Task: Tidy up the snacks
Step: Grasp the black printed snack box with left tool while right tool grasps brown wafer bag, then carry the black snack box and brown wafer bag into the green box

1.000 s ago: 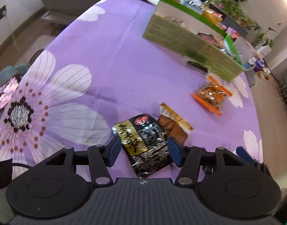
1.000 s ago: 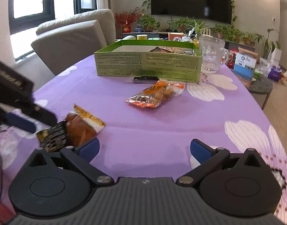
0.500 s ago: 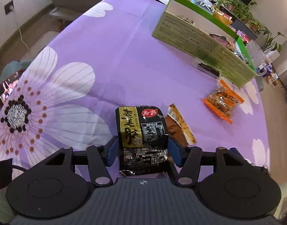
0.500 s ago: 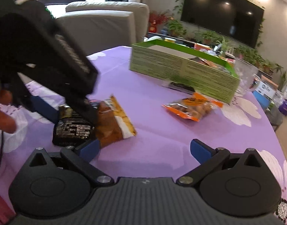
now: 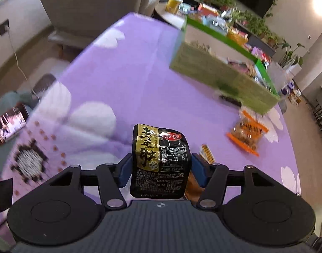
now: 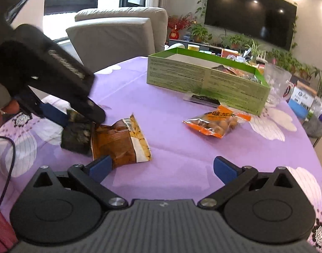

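Observation:
My left gripper (image 5: 161,168) is shut on a black snack packet with gold lettering (image 5: 156,145), which stands upright between the blue pads, raised off the purple flowered tablecloth (image 5: 123,80). The right wrist view shows the same packet (image 6: 75,136) hanging from the left gripper (image 6: 76,118) at the left. A brown snack packet (image 6: 121,141) lies beside it, just ahead of my right gripper's left finger. My right gripper (image 6: 163,166) is open, with only tablecloth between its fingers. An orange snack packet (image 6: 215,123) lies further out, before the green box (image 6: 203,80).
The open green box holds several snacks at its far end. A small dark packet (image 6: 203,100) lies against its front wall, and a glass mug (image 6: 277,84) stands to its right. Grey chairs (image 6: 110,35) stand behind the table. A lit phone (image 5: 9,126) sits left of the table.
The black packet has gone from lying on the cloth between the left fingers to being gripped and raised off it. The right gripper has swung left towards the brown packet.

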`<state>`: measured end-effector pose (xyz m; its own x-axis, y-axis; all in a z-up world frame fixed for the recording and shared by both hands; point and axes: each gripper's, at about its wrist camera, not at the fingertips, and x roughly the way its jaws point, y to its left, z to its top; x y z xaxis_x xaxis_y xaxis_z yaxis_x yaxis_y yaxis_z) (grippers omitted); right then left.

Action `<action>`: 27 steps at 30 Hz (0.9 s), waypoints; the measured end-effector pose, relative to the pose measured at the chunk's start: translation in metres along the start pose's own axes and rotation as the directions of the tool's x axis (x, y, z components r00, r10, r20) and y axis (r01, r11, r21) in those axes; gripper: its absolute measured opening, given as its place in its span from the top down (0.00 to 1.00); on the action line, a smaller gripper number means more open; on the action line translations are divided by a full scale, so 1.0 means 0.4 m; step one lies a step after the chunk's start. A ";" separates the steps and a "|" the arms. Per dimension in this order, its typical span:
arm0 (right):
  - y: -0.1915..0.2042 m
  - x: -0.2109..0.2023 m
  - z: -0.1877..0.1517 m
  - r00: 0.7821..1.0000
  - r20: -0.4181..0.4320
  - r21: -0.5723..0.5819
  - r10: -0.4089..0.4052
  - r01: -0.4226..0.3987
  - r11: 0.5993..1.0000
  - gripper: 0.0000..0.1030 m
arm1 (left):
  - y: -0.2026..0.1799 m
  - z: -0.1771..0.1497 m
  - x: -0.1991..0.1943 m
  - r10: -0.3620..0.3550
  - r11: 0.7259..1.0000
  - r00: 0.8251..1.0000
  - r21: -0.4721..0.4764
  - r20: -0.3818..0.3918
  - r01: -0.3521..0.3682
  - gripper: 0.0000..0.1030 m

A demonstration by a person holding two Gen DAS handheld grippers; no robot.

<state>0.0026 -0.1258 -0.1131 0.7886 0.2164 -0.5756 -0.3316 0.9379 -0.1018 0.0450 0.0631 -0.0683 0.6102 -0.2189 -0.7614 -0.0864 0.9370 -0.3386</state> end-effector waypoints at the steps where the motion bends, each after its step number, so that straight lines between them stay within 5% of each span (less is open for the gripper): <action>1: -0.001 -0.001 0.001 1.000 0.002 0.004 0.012 -0.012 1.000 0.50 | 0.004 0.007 -0.005 0.003 1.000 1.000 -0.002 0.008 -0.003 0.46; 10: 0.078 0.058 0.026 0.992 -0.035 -0.131 0.125 -0.128 0.983 0.50 | 0.036 0.023 0.000 -0.008 1.000 1.000 -0.023 -0.001 0.008 0.46; 27: 0.039 0.132 0.059 0.985 -0.073 -0.009 0.156 -0.157 0.988 0.50 | 0.051 0.047 0.032 -0.031 0.999 0.999 0.025 0.007 0.031 0.46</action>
<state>0.0512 -0.0933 -0.1259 0.6873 0.3400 -0.6419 -0.4559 0.8898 -0.0169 0.0657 0.0845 -0.0745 0.6184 -0.2462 -0.7463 -0.0475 0.9362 -0.3481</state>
